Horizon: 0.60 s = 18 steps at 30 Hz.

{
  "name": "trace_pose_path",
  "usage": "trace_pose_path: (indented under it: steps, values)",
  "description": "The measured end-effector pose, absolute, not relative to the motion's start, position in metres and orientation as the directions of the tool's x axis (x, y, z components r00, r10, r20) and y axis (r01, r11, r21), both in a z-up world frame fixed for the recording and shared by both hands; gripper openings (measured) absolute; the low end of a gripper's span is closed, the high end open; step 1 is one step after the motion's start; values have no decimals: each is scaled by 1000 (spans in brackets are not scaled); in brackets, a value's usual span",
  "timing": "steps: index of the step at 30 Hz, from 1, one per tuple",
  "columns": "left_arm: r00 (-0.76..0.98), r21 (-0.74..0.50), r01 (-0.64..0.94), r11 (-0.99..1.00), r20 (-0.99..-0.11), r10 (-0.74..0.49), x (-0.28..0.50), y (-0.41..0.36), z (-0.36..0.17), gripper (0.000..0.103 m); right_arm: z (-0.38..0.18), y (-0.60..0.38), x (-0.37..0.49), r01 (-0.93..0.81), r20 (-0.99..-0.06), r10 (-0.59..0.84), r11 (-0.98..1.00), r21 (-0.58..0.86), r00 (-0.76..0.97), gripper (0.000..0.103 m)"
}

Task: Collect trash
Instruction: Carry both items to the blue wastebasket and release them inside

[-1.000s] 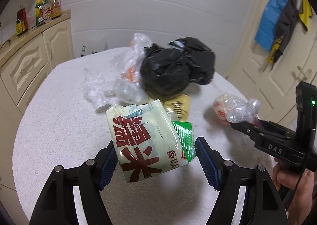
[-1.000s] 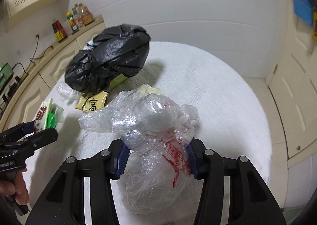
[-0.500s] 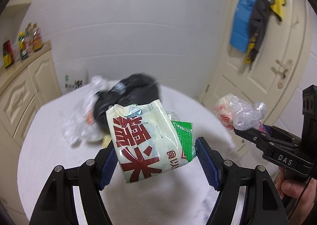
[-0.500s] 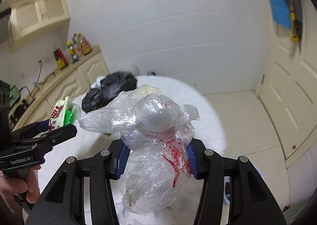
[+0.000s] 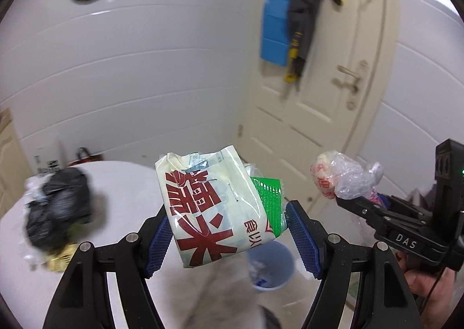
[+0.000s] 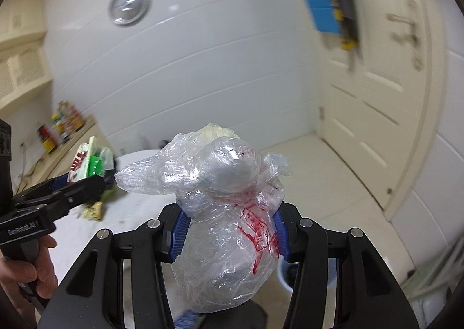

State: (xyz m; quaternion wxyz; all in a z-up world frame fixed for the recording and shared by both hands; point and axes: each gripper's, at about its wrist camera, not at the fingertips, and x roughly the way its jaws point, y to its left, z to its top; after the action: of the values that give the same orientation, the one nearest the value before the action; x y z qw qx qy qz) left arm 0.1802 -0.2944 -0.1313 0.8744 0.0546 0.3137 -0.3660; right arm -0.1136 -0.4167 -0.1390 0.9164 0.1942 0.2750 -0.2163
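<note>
— Holding what, left to right?
— Left gripper [image 5: 224,237] was clenched on a packet [image 5: 213,207]; right gripper [image 6: 227,237] gripped a clear bag [image 6: 229,227].
— And the bin [image 5: 271,265]?
— It stood on the floor, below and just right of the left jaws, so I judged that hand nearer. Black bag [image 5: 58,210] lay far left on the table [image 5: 127,184].
</note>
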Motion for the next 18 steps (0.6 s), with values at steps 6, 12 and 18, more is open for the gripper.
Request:
trace_pose_path:
  steps: [6,12,18]
  values:
    - [424,-159,729,666,-659,-621,184,-367,-162,70,-167,-465,-148,624,-632,-366,742,245,683,50]
    - [324,-179,752,635,-738,-592,209,-424,-209,70,-213,-515,-170,698,-694,-371,666,264,617,50]
    - [215,-203,753,626,-823,-525,240,-472,-268,70,-269,-557,-171,744,-761,-321,597,300,564,50]
